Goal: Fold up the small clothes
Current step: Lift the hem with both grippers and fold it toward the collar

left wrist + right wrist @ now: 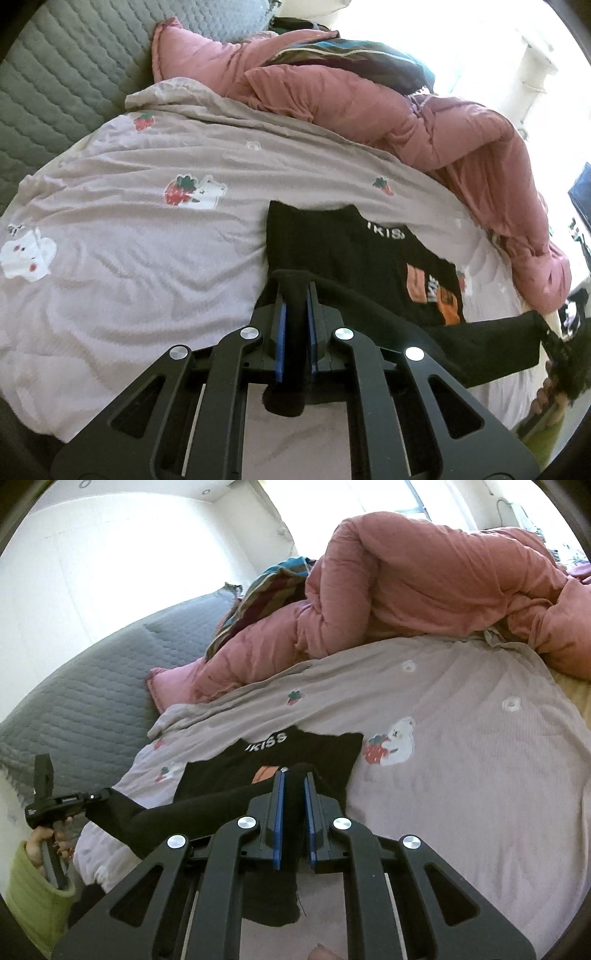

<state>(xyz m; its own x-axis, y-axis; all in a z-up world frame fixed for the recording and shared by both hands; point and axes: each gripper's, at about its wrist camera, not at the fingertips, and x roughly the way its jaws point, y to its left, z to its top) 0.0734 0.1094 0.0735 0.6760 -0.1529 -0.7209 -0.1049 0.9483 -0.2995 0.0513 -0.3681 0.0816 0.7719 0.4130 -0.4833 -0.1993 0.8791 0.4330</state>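
A small black garment (332, 240) with white letters and an orange print lies partly on the pale sheet (129, 258). Its near edge is lifted and stretched between both grippers. My left gripper (295, 286) is shut on one corner of that edge, with black cloth bunched between the blue pads. At the far right of the left wrist view, the right gripper (550, 339) holds the other corner. In the right wrist view, the right gripper (294, 773) is shut on black cloth of the garment (325, 746). The left gripper (105, 794) pinches the far end at the left.
A bulky pink duvet (369, 96) is heaped along the far side of the bed, with a striped pillow (351, 55) behind it. A grey quilted cover (85, 709) lies at the left. A hand in a green sleeve (33, 886) holds the left gripper's handle.
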